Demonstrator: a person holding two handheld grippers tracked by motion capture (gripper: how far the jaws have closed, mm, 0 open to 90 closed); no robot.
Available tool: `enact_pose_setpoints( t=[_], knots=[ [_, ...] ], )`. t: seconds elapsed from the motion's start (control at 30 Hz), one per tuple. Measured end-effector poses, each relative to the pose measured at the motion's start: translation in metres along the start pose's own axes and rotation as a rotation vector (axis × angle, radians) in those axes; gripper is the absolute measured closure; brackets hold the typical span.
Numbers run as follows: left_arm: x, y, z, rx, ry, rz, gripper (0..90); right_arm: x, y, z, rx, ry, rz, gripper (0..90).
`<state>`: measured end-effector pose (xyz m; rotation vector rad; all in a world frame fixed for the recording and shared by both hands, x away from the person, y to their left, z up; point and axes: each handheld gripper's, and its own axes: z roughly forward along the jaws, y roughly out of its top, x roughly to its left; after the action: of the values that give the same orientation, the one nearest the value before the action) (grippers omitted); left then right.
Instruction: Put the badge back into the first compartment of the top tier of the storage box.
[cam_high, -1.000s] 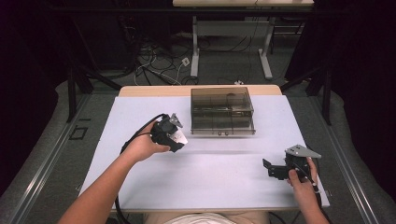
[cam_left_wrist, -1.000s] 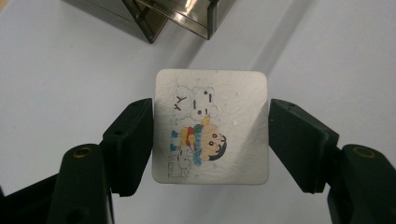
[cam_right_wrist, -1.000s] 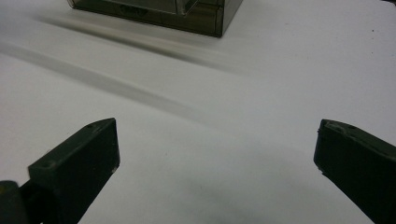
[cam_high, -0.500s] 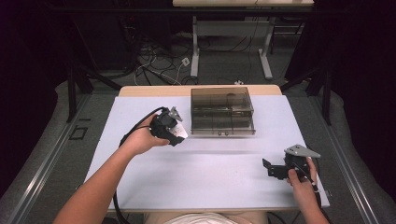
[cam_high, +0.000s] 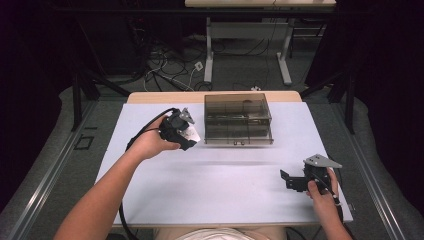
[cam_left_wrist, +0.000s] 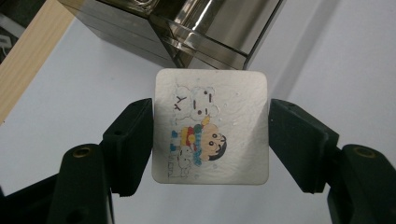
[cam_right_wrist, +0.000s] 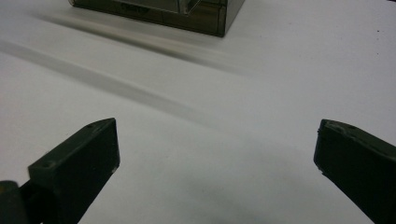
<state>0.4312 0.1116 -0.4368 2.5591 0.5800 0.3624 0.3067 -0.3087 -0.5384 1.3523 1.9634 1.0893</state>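
Observation:
My left gripper is shut on a square silver card with a cartoon child printed on it, held flat between both jaws. In the high view this left gripper hovers just left of a smoky transparent drawer box at the back middle of the white table. The box's corner lies close ahead in the left gripper view. My right gripper rests near the table's front right, jaws wide apart with nothing between them.
The white table top stretches broad and bare between the two hands. A wooden strip edges its far side. Beyond stand desk legs and tangled cables on the floor. The box's front lies far ahead in the right gripper view.
My left gripper has moved slightly up and right toward the drawer box, still holding the card. The right gripper has stayed where it was.

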Motion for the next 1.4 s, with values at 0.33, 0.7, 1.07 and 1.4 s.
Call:
enact_pose_setpoints(
  t=[0.33,0.7,1.07,1.4],
  knots=[
    [0.004,0.007,-0.002,-0.002,0.002,0.017,33.0,0.0,0.0,0.0,0.0,0.004,0.0,0.0],
    [0.005,0.02,0.002,0.005,-0.004,0.038,33.1,0.0,-0.001,0.0,-0.006,-0.002,-0.008,0.0],
    [0.002,0.037,0.007,-0.006,-0.012,0.057,33.0,0.0,-0.001,0.0,0.003,0.0,0.0,0.0],
    [-0.001,0.053,0.013,-0.015,-0.024,0.086,33.0,-0.001,-0.001,0.0,0.002,-0.001,-0.003,0.0]
  ],
)
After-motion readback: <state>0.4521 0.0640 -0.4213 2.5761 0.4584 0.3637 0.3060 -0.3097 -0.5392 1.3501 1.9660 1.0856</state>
